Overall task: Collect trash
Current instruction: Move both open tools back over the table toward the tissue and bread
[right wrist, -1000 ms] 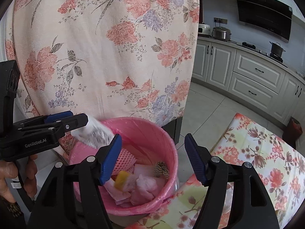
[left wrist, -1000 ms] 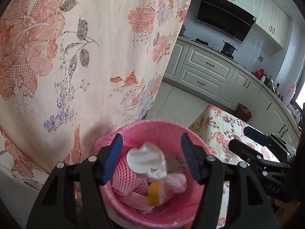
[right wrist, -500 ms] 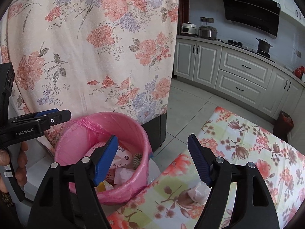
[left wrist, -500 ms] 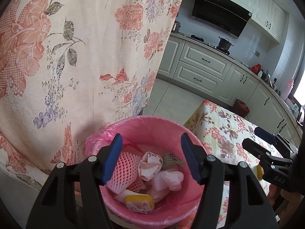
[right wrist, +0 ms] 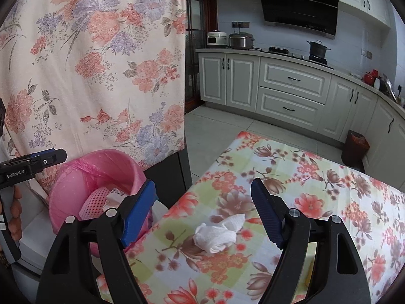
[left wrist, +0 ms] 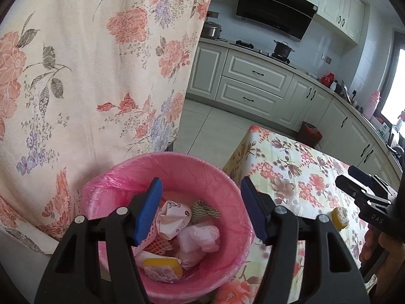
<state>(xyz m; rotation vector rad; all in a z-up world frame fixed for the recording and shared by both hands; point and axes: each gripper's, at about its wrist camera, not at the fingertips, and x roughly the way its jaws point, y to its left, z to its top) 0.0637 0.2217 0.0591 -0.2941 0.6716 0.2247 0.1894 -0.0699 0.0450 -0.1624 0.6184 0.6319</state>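
A pink-lined trash bin [left wrist: 220, 177] stands beside the table and holds crumpled paper [left wrist: 173, 217], pink foam net, tissue and a yellow sponge [left wrist: 163, 268]. My left gripper [left wrist: 201, 210] is open and empty above the bin. My right gripper [right wrist: 203, 210] is open and empty over the floral table [right wrist: 329, 190], just above a crumpled white tissue [right wrist: 217, 233] that lies between its fingers. The bin also shows in the right wrist view [right wrist: 76, 177], at left. A yellow sponge piece [left wrist: 339, 217] lies on the table by the right gripper [left wrist: 364, 192].
A floral curtain [left wrist: 88, 63] hangs behind the bin. Kitchen cabinets [right wrist: 291, 93] and a stove with a pot [right wrist: 317, 49] line the far wall. A small dark bin [right wrist: 355, 147] stands on the tiled floor beyond the table.
The left gripper let the white crumpled paper fall into the bin and stays open above it. The right gripper swung right from the bin to over the tissue on the table.
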